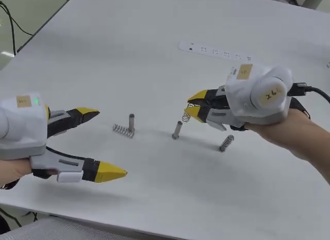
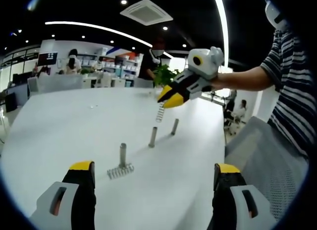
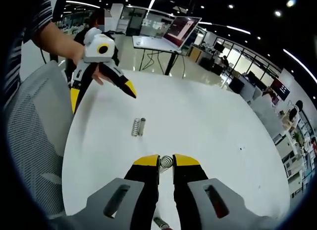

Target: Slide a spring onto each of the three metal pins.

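Centre right, the right gripper (image 1: 192, 105) clamps a spring (image 3: 166, 161); lower left, the left gripper (image 1: 109, 142) gapes wide; writing on their tan stickers (image 1: 244, 71) is too blurred to read.

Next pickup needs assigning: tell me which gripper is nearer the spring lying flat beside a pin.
Left. The left gripper, open, is just short of the lying spring. The right gripper, shut on a second spring, hangs farther off near the middle pin.

Left gripper (image 1: 109, 142) jaws spread wide, right gripper (image 1: 188, 106) jaws pinching a spring (image 3: 166, 161).
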A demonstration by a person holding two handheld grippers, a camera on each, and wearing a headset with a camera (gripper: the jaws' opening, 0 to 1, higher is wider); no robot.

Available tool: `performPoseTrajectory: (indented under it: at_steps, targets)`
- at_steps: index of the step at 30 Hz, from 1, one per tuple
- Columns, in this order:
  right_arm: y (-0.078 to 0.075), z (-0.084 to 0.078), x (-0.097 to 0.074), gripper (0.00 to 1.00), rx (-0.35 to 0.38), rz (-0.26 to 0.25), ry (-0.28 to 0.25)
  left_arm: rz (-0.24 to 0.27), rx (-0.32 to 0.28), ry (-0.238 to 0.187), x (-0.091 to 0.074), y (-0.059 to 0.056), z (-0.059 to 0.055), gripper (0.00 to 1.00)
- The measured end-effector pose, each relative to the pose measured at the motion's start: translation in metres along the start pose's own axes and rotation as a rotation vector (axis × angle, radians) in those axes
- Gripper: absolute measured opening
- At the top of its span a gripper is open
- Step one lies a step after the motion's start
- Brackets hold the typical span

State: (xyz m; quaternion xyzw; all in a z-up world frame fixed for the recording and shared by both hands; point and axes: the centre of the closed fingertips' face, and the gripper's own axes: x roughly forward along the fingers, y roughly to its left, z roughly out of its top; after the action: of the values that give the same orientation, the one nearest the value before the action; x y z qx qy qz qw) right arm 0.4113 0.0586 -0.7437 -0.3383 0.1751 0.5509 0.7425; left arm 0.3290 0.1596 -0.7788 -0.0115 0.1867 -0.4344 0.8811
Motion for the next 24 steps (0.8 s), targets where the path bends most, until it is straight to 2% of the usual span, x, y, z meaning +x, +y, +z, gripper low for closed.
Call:
performPoseTrajectory:
  at_steps: [6,17,24]
  targets:
    - [0.002,-0.003,0.005,0.07,0.021,0.006,0.007,0.004,-0.003,-0.003,0.001,0.0,0.0,0.96]
    - [0.004,-0.007,0.011,0.07,0.018,0.014,0.016,0.014,-0.015,-0.014,0.0,0.003,0.001,0.96]
    - [0.006,-0.009,0.016,0.07,0.009,0.023,0.024,0.005,-0.016,-0.013,0.001,0.001,0.002,0.95]
